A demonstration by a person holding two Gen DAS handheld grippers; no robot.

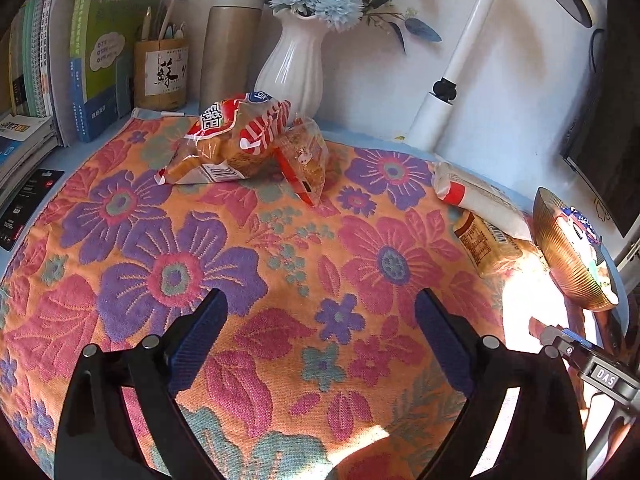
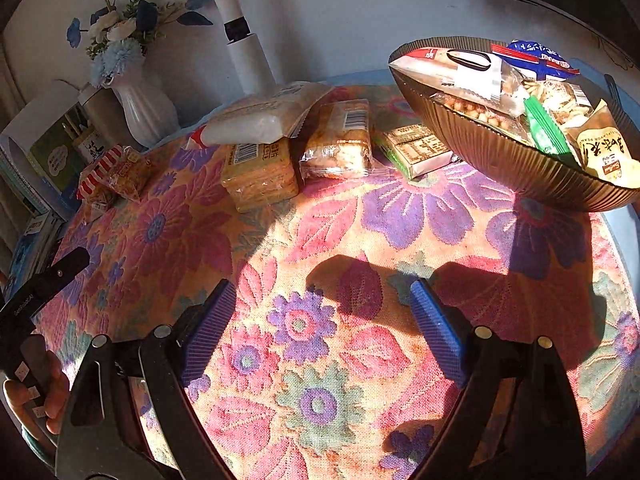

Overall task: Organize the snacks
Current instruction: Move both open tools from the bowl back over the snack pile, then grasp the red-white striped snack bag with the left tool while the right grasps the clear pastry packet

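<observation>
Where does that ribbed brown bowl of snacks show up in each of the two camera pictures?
Left wrist view: ribbed brown bowl at the far right edge, seen side-on.
Right wrist view: ribbed brown bowl at upper right, full of packets.
Shared landmark: the white vase of blue flowers.

snack packets [image 2: 260, 172] lie left of the filled bowl [image 2: 500, 168], on the cloth [image 2: 320, 320].

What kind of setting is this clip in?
Most likely a home desk or study corner: upright books, a pen holder and a white desk lamp line the wall, with a flower vase and floral cloth.
</observation>
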